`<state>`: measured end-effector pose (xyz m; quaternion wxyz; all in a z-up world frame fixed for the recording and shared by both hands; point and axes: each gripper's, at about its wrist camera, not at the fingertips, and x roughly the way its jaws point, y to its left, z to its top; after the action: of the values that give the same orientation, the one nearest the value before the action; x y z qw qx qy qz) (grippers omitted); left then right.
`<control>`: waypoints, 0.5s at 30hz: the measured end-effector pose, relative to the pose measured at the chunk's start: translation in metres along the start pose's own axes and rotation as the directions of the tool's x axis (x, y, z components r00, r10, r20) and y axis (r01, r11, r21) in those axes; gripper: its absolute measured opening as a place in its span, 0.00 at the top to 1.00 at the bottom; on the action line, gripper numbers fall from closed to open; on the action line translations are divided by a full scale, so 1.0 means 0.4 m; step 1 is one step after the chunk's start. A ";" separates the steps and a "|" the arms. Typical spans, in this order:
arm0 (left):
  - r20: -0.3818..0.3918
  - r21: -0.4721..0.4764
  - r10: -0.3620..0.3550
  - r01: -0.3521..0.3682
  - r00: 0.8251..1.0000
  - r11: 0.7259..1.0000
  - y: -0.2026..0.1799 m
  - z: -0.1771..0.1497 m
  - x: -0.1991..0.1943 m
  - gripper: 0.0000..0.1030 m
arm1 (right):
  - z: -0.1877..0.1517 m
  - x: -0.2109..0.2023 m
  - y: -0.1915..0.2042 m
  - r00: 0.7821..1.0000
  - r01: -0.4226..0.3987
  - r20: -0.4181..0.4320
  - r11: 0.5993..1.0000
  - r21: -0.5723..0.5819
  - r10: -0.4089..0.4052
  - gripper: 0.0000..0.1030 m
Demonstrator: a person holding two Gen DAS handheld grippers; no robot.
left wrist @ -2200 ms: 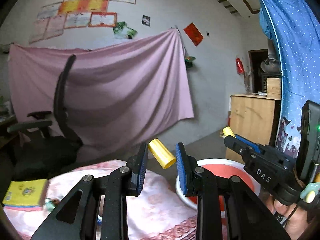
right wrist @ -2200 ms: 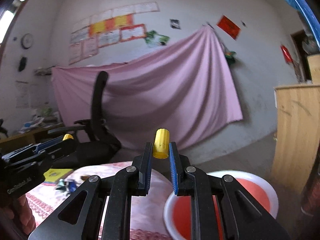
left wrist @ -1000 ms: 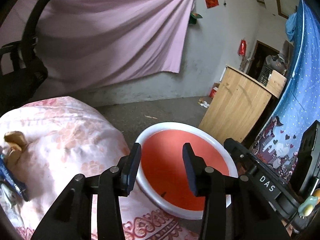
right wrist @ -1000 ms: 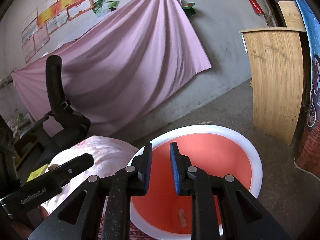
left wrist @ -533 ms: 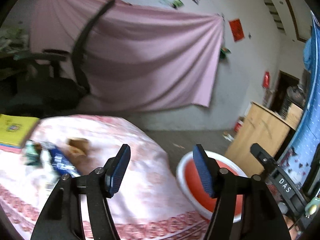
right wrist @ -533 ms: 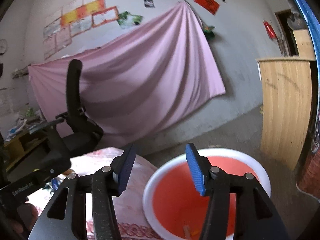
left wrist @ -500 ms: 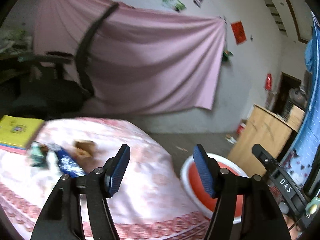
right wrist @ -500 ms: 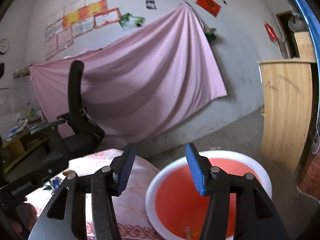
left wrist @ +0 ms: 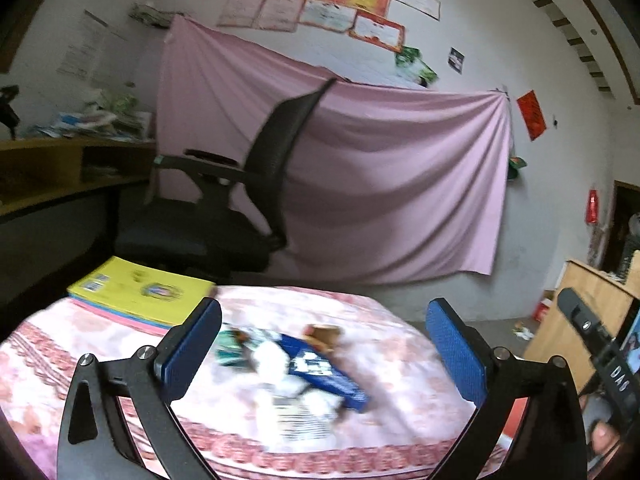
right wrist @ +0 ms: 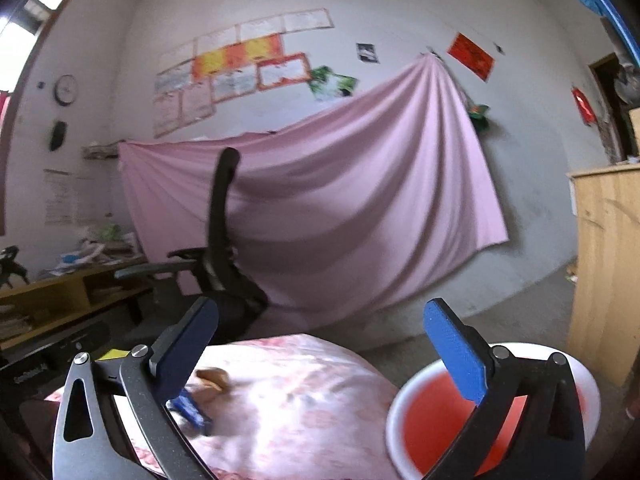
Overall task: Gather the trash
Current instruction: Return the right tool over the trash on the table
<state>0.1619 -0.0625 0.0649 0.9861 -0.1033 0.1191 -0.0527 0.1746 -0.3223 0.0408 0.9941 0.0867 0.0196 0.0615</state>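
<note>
Through the left wrist camera I see my left gripper (left wrist: 324, 344) opening wide, nothing between its pads, above the trash pile (left wrist: 296, 364) (blue wrapper, white scraps, all blurred) on the pink floral cloth (left wrist: 404, 364). Through the right wrist camera, my right gripper (right wrist: 320, 350) is opening too, empty, the red bin (right wrist: 436, 432) below its right finger.
</note>
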 end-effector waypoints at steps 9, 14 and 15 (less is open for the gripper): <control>0.068 0.028 0.056 -0.058 0.996 0.998 0.093 -0.031 -0.036 0.03 | -0.022 0.010 0.122 0.995 -0.086 0.036 0.989 -0.124 0.091 0.00; 0.047 0.047 0.076 -0.079 0.996 0.996 0.128 -0.034 -0.030 0.03 | -0.052 0.049 0.175 0.993 -0.115 -0.023 0.974 -0.193 0.113 0.00; 0.037 0.051 0.083 -0.085 0.996 0.995 0.133 -0.034 -0.026 0.03 | -0.057 0.060 0.183 0.993 -0.120 -0.042 0.972 -0.202 0.114 0.00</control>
<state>0.1529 -0.0118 0.0428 0.9917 -0.0730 0.1048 -0.0128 0.1887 -0.2438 0.0306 0.9920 -0.0156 0.0231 0.1229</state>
